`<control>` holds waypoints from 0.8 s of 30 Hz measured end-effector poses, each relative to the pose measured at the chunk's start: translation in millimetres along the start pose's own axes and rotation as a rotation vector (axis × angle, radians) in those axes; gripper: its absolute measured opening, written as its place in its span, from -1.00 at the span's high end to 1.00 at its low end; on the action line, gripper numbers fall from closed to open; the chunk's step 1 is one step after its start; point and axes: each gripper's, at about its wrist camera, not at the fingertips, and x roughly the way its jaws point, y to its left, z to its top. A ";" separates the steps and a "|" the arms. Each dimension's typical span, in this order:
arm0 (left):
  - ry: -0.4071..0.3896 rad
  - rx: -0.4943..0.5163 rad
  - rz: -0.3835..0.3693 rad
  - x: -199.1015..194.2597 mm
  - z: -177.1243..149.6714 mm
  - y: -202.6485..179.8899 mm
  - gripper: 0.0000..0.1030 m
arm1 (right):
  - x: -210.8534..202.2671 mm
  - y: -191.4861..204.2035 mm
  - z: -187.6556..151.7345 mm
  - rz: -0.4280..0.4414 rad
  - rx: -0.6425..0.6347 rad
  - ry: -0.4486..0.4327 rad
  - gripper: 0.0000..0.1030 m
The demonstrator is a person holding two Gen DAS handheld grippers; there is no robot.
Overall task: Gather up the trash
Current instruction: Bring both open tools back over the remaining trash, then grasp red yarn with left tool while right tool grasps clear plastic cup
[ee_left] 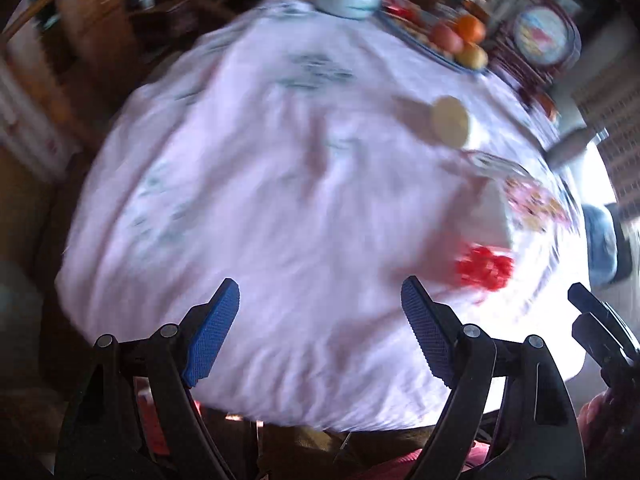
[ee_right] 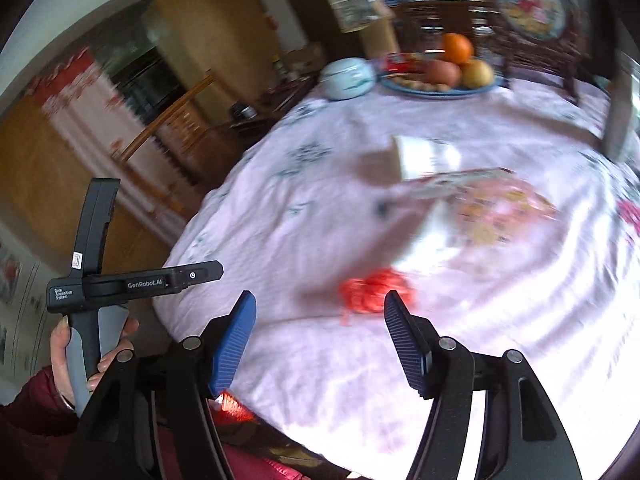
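Both grippers over desk (ee_left: 260,200), frames blurred.
L gripper (ee_left: 320,336) & R gripper (ee_right: 318,340): jaws open, empty; red scrap (ee_right: 374,290) just ahead of R.

Wrinkled matt cloth (ee_right: 400,380) covers the table; claw pads (ee_right: 234,344) ribbed blue rubber.

Black grippers (ee_right: 318,336) with ribbed blue pads (ee_right: 234,344) — silver pivot screws, "GenRobot.AI" lettering — dark red sleeve (ee_right: 28,412).

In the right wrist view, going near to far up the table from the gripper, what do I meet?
right gripper, jaws open and empty → red crumpled scrap → white cup lying on its side → pale blue lidded pot → orange on top of the fruit plate.
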 end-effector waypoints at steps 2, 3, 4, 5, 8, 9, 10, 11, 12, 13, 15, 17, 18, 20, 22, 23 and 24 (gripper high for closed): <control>0.015 0.076 -0.033 6.1 3.4 -27.2 -0.56 | -7.6 -19.6 -4.9 -0.033 0.065 -0.021 -0.29; 0.025 0.119 -0.050 11.1 4.5 -43.6 -0.56 | -10.3 -29.4 -6.3 -0.046 0.093 -0.029 -0.29; 0.034 0.158 -0.063 15.0 3.8 -58.8 -0.56 | -13.2 -37.2 -8.1 -0.058 0.122 -0.038 -0.29; 0.046 0.204 -0.078 20.6 4.4 -74.6 -0.56 | -16.4 -46.2 -10.3 -0.068 0.148 -0.046 -0.29; 0.081 0.312 -0.107 37.4 3.0 -110.1 -0.56 | -24.0 -66.2 -16.4 -0.098 0.213 -0.068 -0.29; 0.095 0.340 -0.116 41.7 2.1 -120.1 -0.56 | -26.3 -72.7 -17.1 -0.106 0.227 -0.076 -0.29; 0.114 0.373 -0.125 48.3 1.1 -130.6 -0.56 | -28.4 -77.1 -18.0 -0.115 0.239 -0.084 -0.29; 0.125 0.392 -0.129 53.4 0.2 -137.2 -0.56 | -30.8 -80.7 -19.1 -0.123 0.248 -0.090 -0.29; 0.139 0.414 -0.132 61.2 -0.4 -144.4 -0.56 | -33.8 -84.4 -20.4 -0.131 0.256 -0.096 -0.29; 0.151 0.425 -0.132 67.3 -0.5 -148.2 -0.56 | -36.4 -86.9 -21.6 -0.138 0.262 -0.100 -0.29; 0.177 0.424 -0.132 81.5 3.5 -151.1 -0.52 | -37.9 -93.2 -21.9 -0.151 0.275 -0.107 -0.29; 0.192 0.408 -0.138 89.5 8.1 -148.8 -0.03 | -38.6 -100.2 -21.4 -0.155 0.290 -0.110 -0.29; 0.206 0.397 -0.149 91.6 10.2 -145.7 0.14 | -40.0 -103.7 -22.0 -0.152 0.296 -0.110 -0.29; 0.202 0.372 -0.160 87.8 12.9 -137.1 0.33 | -33.3 -108.8 -18.3 -0.140 0.305 -0.097 -0.30; 0.164 0.343 -0.139 76.3 16.9 -124.3 0.34 | -24.1 -110.4 -12.9 -0.125 0.305 -0.071 -0.29; 0.145 0.322 -0.125 69.9 19.6 -115.6 0.34 | -16.8 -110.3 -10.0 -0.118 0.300 -0.053 -0.30; 0.132 0.297 -0.115 64.2 22.7 -107.0 0.34 | -7.8 -109.1 -6.7 -0.110 0.290 -0.028 -0.30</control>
